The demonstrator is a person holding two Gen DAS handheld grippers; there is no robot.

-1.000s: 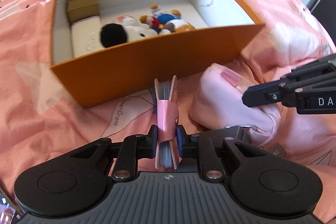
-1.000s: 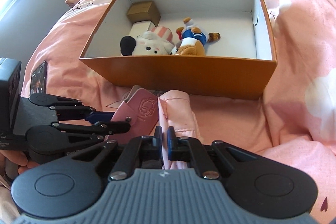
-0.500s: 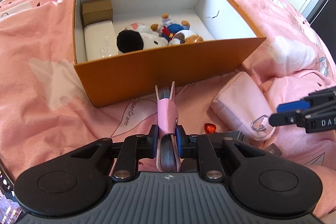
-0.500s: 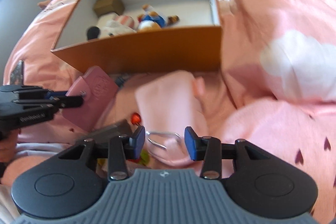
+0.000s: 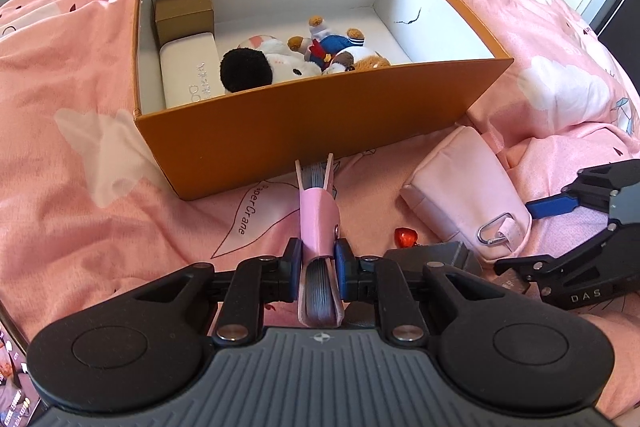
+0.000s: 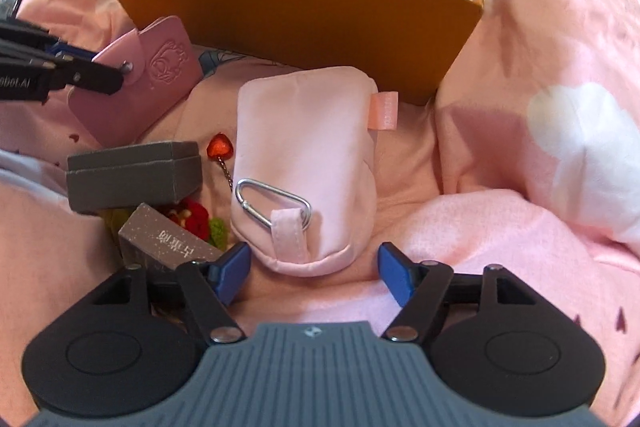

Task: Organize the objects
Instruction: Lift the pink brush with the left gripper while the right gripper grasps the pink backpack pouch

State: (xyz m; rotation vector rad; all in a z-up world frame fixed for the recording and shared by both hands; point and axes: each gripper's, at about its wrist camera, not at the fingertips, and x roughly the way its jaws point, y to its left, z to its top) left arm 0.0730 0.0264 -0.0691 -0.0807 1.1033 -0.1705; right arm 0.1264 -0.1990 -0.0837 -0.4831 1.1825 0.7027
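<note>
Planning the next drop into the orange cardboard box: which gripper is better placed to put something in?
Left. The left gripper is shut on the pink leather card holder, facing the orange cardboard box. The right gripper is open and empty, behind the pink fabric pouch on the bedspread.

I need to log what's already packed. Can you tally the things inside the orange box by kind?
Plush toys: 2, the white one and the bear
Small boxes: 1, gold
White cases: 1
Total: 4 in the orange box
</note>
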